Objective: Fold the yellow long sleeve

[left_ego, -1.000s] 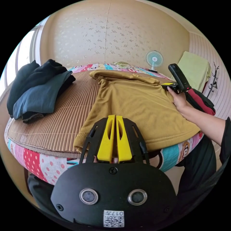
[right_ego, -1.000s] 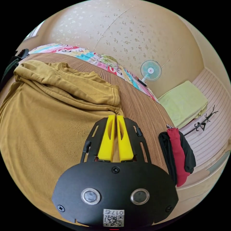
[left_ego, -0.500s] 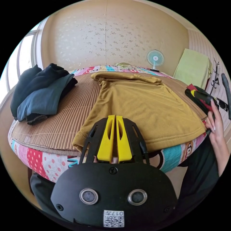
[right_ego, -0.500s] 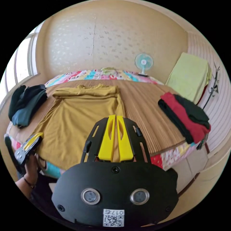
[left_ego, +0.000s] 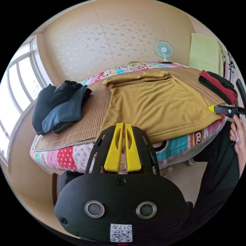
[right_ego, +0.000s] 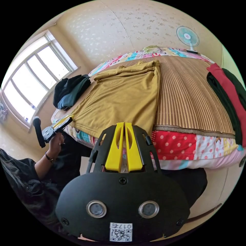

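Left gripper view shows my left tongs (left_ego: 124,125) closed and empty, like my right tongs (right_ego: 124,125), both clear of the mustard-yellow long-sleeve shirt (left_ego: 156,102) lying flat on the striped bed mat (right_ego: 189,94), so next I should grip its hem.

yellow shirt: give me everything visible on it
The shirt is mustard yellow, a fine ribbed knit by the look of it. It lies flat on the striped mat, part folded: both sleeves lie across the chest near the collar, and the body is a neat rectangle. The stitched hem hangs a little over the bed's near edge. The left gripper and the right gripper are both shut and clear of it.
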`<state>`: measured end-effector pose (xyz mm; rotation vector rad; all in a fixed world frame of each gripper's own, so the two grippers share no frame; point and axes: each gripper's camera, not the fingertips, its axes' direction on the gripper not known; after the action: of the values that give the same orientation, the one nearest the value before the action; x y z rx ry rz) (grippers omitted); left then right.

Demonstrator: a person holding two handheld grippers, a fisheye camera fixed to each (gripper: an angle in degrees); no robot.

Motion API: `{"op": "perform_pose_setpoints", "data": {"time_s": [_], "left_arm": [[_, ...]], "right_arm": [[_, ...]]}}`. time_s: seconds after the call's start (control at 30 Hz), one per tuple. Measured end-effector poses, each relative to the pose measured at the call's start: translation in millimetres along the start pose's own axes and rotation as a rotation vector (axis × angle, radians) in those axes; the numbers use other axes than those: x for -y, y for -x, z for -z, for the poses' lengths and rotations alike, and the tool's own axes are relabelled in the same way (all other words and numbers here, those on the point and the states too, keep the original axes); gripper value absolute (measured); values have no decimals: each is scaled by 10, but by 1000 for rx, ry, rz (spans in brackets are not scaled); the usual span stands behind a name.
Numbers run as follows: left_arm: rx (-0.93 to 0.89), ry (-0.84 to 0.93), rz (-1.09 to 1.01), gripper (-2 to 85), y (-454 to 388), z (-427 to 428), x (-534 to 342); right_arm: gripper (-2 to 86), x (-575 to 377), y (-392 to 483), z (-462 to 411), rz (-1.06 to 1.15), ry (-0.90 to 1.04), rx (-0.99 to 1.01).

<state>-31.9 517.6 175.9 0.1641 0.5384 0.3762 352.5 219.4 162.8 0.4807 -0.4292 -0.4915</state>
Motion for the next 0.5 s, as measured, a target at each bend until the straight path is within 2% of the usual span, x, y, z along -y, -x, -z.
{"op": "perform_pose_setpoints", "data": {"time_s": [0.1,0.2,0.23,0.3,0.37,0.5], "left_arm": [[56,-50,121,41,345,327,-16],[-36,-22,246,104,724,318,-187],[-98,35,301,112,871,202,-238],[-224,89,387,116,1078,36,-284],[-354,60,495,113,1284,15,-325],[-381,58,483,89,1247,120,-300]], "right_arm": [[34,-56,-63,419,-80,-112,-54],[65,-64,-143,746,-156,-193,-71],[78,-62,-163,813,-184,-207,-87],[103,-10,-199,859,-231,-202,-105],[129,124,-230,848,-267,-144,-91],[106,245,-191,744,-305,-29,-59]]}}
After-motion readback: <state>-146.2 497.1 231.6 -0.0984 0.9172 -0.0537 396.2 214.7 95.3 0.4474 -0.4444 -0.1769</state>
